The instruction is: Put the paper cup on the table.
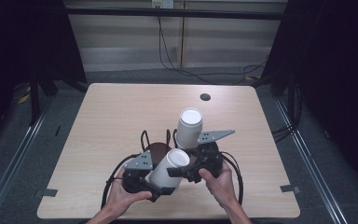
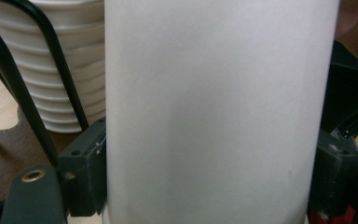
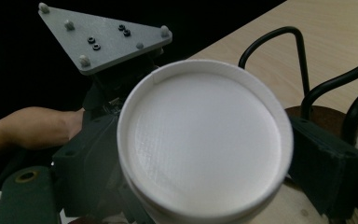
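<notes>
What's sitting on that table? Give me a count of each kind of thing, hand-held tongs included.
White cup items: 2, the held cup and the cup stack in the holder
Black wire holder: 1
Tongs: 2, the left tongs and the right tongs, both on the held cup
Total: 5

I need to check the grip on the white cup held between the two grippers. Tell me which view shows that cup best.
The high view: the white cup shows whole, tilted, between both grippers. The left gripper view gives its plain side wall between black fingers. The right gripper view gives its round base end-on.
</notes>
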Available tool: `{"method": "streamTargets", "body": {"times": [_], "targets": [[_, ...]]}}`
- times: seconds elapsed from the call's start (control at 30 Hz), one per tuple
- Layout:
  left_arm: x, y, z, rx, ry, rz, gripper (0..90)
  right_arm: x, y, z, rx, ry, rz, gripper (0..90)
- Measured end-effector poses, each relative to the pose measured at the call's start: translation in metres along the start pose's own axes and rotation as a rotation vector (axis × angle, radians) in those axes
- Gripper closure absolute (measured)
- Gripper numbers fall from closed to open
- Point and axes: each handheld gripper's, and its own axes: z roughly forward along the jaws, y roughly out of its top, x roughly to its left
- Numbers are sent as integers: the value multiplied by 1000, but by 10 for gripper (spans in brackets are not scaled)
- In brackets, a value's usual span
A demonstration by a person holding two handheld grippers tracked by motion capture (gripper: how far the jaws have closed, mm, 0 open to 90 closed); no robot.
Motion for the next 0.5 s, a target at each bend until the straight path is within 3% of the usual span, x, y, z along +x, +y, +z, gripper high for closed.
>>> {"method": "streamTargets", "body": {"times": [0.2,0.5], "targets": [[3,-3,-5,60,-23,-18,176,-1,0,-6,4,19,-5,145],[5,0,-12,124,0,-9,181,-4,-2,-15,2,-1,-9,145]]}}
